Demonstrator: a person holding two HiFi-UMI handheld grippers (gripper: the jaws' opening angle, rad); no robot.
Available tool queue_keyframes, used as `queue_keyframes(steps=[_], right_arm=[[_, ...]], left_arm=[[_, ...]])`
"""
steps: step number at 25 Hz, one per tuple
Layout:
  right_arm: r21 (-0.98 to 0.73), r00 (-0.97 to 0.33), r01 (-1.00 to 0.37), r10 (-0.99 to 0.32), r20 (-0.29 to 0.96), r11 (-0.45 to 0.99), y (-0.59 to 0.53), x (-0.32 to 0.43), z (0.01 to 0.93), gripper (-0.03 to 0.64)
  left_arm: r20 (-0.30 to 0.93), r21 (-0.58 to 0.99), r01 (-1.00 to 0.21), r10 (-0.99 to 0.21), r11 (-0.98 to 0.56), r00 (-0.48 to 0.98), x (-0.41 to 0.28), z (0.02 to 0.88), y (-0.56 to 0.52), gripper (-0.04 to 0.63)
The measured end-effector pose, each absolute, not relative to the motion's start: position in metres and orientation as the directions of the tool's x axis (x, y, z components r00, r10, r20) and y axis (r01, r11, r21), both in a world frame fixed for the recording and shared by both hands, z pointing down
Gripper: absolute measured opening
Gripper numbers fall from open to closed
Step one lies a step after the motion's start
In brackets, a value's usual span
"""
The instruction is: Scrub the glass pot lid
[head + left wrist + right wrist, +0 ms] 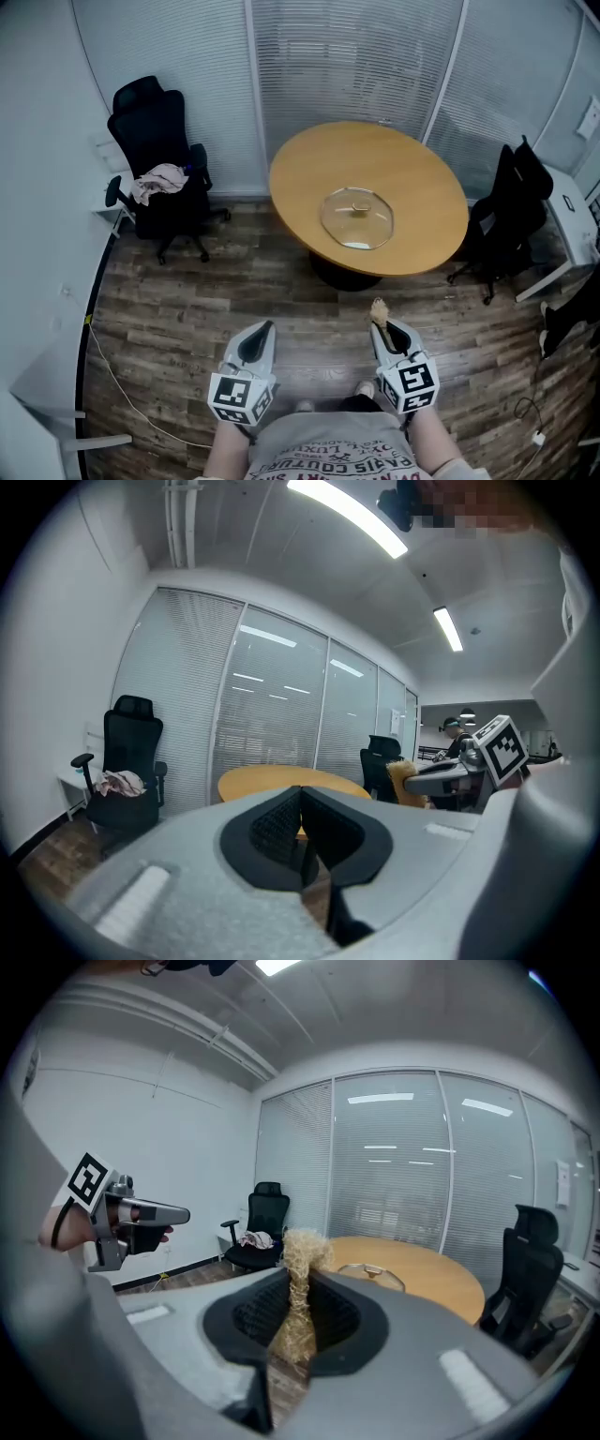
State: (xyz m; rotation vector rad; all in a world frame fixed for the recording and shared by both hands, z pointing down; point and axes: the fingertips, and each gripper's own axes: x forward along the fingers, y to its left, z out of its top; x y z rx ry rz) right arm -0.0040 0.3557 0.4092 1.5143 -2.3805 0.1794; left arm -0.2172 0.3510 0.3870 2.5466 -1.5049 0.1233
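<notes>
Scrubbing not begun: glass pot lid [356,217] lies untouched toward table's [309,173] near edge. Right gripper [382,328] clamps straw scrubber [379,309]; left gripper [263,330] closed, empty.

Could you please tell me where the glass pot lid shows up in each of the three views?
Head view: glass pot lid lies at centre, on the round wooden table.
Left gripper view: not discernible; only the table shows above the shut jaws.
Right gripper view: the lid sits right of centre, beyond the straw scrubber clamped in the jaws.
Shared landmark: the round wooden table.
</notes>
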Motion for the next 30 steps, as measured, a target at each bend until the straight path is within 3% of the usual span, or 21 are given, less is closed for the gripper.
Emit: queue_keyframes(steps=[10,21,30], right_arm=[[-0.005,-0.514,-0.84,-0.794,0.324,0.542,0.242,0.018,0.435,0.054],[-0.004,-0.582,-0.787,-0.74,0.337,0.617,0.077,0.131,0.43,0.054],[-0.151,-0.593,-0.789,-0.675,0.439,0.595,0.005,0.186,0.469,0.054]], left_arm=[[0.182,0.067,-0.953,-0.936,-0.295,0.303,-0.214,0.39,0.271,0.008],[0.203,0.047,-0.97,-0.949,-0.238,0.242,-0.081,0.388,0.129,0.008],[0.273,0.03,-0.968,-0.93,-0.248,0.247,-0.028,0.4,0.05,0.008]])
